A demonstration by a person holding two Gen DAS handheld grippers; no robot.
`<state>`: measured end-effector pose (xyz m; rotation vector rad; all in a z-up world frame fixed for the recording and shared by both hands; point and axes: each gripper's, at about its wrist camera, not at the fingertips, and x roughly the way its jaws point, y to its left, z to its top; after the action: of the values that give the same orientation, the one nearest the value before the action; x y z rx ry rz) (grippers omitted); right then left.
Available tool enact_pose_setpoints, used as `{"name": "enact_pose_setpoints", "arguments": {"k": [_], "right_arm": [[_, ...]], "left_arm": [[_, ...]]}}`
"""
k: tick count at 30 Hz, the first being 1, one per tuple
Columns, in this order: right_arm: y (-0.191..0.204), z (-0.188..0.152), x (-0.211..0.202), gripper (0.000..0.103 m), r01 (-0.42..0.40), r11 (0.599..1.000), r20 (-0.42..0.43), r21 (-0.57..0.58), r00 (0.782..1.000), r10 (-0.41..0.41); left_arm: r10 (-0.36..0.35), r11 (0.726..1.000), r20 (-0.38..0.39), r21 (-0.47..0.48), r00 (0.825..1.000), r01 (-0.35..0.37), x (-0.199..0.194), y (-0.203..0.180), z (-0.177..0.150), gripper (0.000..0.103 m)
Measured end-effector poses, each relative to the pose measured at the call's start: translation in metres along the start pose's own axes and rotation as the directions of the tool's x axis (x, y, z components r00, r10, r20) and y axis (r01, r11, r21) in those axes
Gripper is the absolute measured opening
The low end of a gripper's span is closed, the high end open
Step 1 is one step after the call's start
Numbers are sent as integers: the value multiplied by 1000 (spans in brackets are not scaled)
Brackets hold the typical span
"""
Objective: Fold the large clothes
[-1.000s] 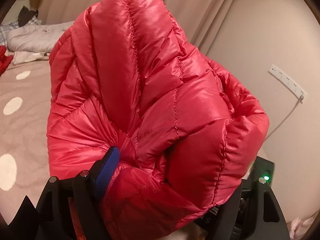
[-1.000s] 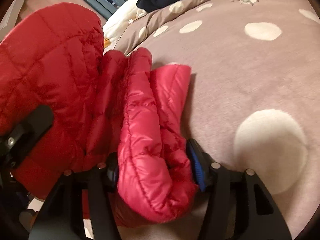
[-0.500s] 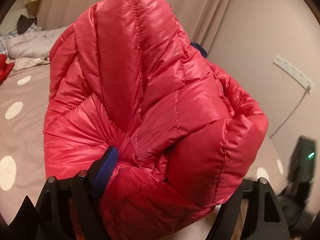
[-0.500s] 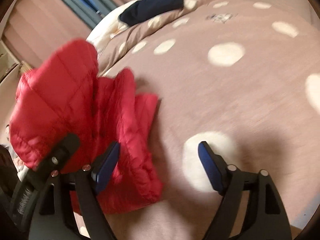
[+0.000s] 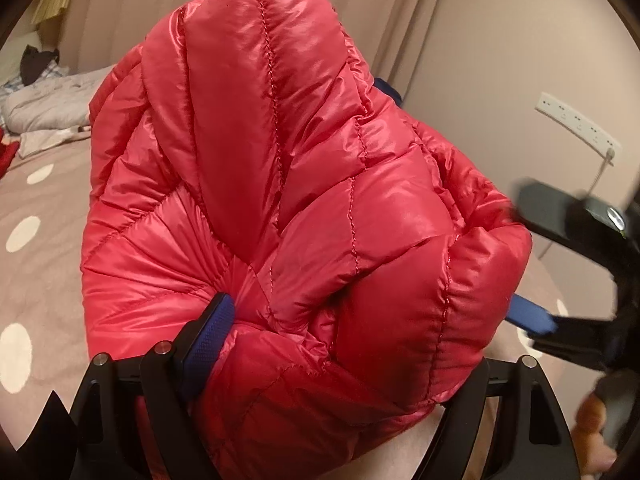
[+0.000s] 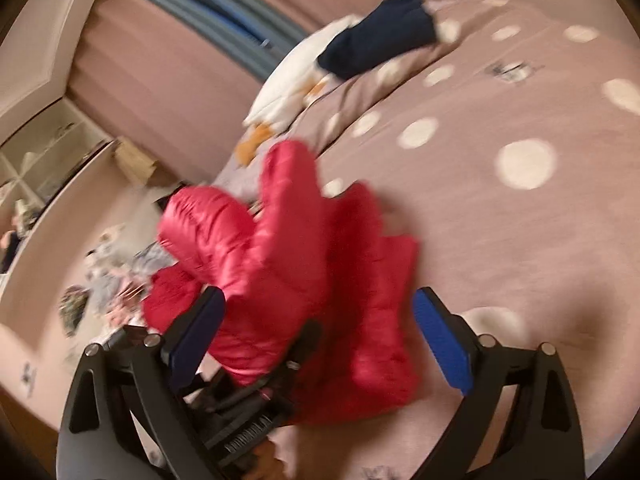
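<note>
While left gripper (image 5: 320, 364) jaws clamped on red jacket (image 5: 288, 200), right gripper (image 6: 320, 344) jaws just opening, wide, empty.

left tongs (image 5: 320, 344) clamped, right tongs (image 6: 320, 344) just opened

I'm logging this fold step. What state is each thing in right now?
Red puffer jacket: bunched, one end lifted, the rest lying on the bed.
Left hand-held gripper: shut on the jacket's thick bundle.
Right hand-held gripper: open, jaws just widened, pads pressing nothing.
Dotted bedspread: spread over the bed.
Navy garment: crumpled by the pillow.
</note>
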<state>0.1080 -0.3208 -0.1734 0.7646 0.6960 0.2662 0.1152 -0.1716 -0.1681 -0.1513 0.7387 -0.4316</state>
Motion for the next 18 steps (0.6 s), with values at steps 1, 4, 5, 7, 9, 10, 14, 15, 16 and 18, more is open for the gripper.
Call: {"name": "enact_pose_setpoints", "arguments": {"k": [1, 4, 5, 7, 9, 10, 14, 15, 16, 18], "right_arm": [[1, 0, 4, 93, -10, 1000, -16, 6, 1000, 10], [11, -3, 22, 54, -73, 997, -95, -23, 993, 71], [12, -4, 27, 45, -101, 994, -104, -34, 990, 97], [12, -6, 29, 38, -87, 996, -86, -22, 993, 85], [11, -7, 26, 36, -55, 998, -64, -35, 997, 53], [12, -7, 26, 36, -51, 998, -64, -44, 997, 48], [14, -9, 27, 35, -40, 998, -70, -56, 997, 36], [17, -10, 28, 35, -17, 997, -62, -70, 998, 13], [19, -11, 29, 35, 20, 996, -50, -89, 998, -24], [16, -11, 30, 35, 79, 991, -39, -112, 996, -84]], "left_arm": [[-6, 1000, -3, 9, 1000, 6, -1, 1, -1, 81], [-9, 1000, -14, 24, 1000, 9, 2, 11, -3, 82], [-11, 1000, -13, 25, 1000, 12, 2, 14, -4, 82], [-44, 999, -18, 31, 999, 44, -5, 19, -3, 82], [-89, 995, -33, 32, 995, 90, -14, 26, -1, 82], [-109, 994, -48, 19, 993, 110, -20, 32, 0, 82], [-89, 996, -83, 5, 993, 89, -39, 43, 5, 82], [-87, 996, -77, -11, 993, 86, -45, 46, 6, 82], [-87, 996, -69, -29, 994, 85, -50, 49, 7, 82], [-56, 995, -35, -86, 998, 53, -63, 59, 12, 82]]}}
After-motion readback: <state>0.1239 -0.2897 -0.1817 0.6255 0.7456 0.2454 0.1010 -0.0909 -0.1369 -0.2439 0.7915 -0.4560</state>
